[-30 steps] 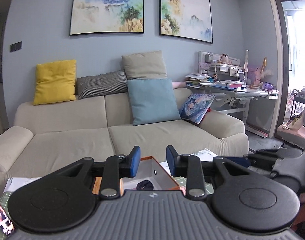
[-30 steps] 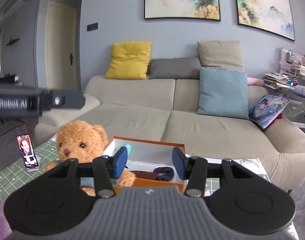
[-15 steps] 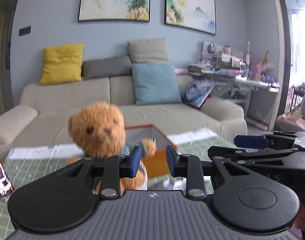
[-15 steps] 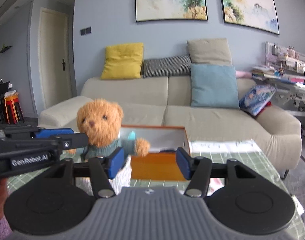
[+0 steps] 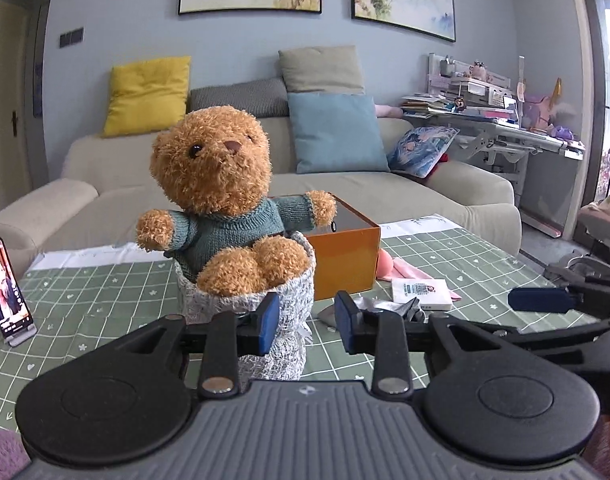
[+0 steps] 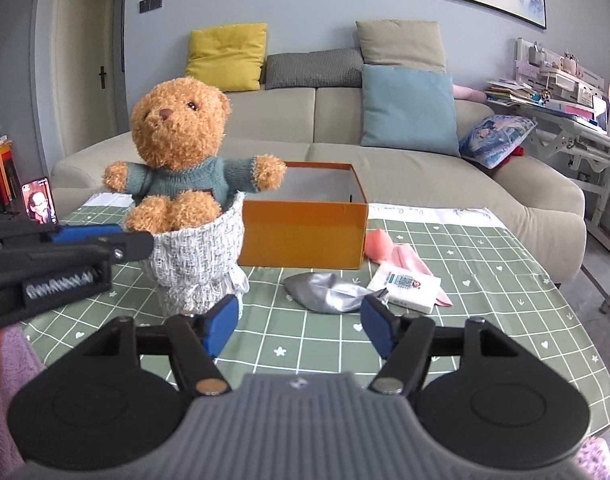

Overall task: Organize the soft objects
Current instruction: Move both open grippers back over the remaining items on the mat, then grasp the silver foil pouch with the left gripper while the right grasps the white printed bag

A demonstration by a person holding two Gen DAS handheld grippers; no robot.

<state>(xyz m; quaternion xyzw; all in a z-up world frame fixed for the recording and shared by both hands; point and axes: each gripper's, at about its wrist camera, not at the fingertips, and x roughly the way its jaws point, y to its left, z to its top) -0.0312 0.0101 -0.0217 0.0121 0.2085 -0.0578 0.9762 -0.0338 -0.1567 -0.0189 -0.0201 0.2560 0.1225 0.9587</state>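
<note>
Green checked cloth covers the table (image 6: 485, 264) in front of you, and both tools hang low over its near edge. Your left gripper (image 5: 307, 322) has its blue pads parted a moderate way with nothing between them; your right gripper (image 6: 301, 322) stands wider apart and is empty too. Just beyond the left one, the white woven basket (image 5: 289, 304) stands upright with the teddy bear (image 5: 221, 184) seated in it, legs over the rim and arms spread. Ahead of the right gripper a crumpled silver pouch (image 6: 325, 290) lies flat on the cloth, touching or nearly touching a small white packet (image 6: 409, 288); a pink soft item (image 6: 381, 246) and pink cloth lie just behind, against the orange box (image 6: 305, 232). That box stands open beside the basket; its contents are hidden from here. At the far left a phone (image 5: 7, 294) is propped up, and the sofa with its cushions fills the background. By my reading, you are between picks: the bear looks settled, and the loose pieces on the cloth remain. For the next move, bring your right gripper forward and down over the silver pouch, pinch a raised fold, not the flat edge, and avoid dragging the packet along.
</note>
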